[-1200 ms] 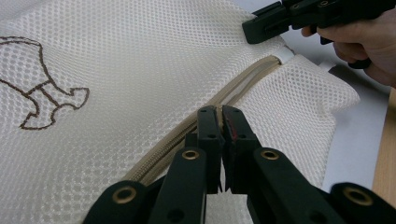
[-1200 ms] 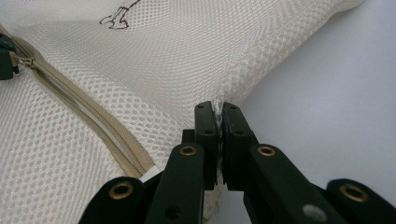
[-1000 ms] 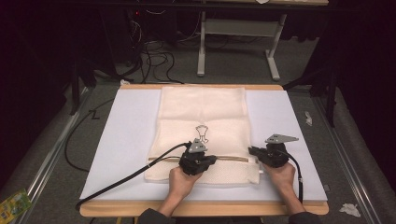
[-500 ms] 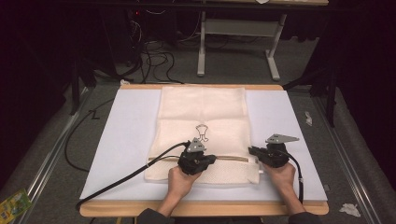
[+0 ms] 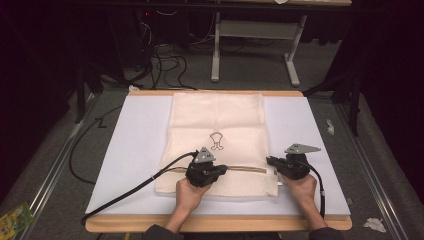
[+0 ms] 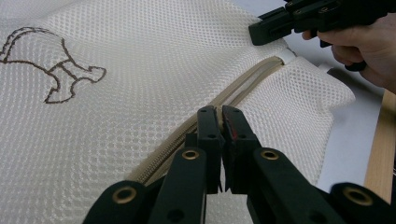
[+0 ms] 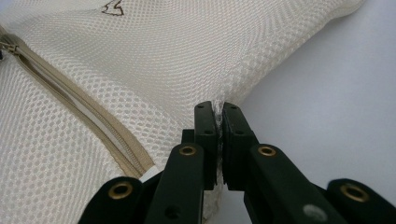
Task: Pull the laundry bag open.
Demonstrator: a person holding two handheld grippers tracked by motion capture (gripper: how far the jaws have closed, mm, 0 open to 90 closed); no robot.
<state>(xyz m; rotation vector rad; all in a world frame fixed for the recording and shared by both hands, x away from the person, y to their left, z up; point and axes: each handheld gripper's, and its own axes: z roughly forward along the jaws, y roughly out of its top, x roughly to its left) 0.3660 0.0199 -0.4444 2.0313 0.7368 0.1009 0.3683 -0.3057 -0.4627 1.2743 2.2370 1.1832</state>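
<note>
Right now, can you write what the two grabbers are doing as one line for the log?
left gripper: shut on zipper | right gripper: shut on mesh bag edge | bag: flat on white mat

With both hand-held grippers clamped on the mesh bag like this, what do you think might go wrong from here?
1. The left hand-held gripper is closed at the zipper; its narrow hold might slip off.
2. The right hand-held gripper pinches only a thin fold of the mesh bag at its side edge, so a hard pull could strain or tear the mesh.
3. Unanchored, the bag may slide across the white mat.
</note>
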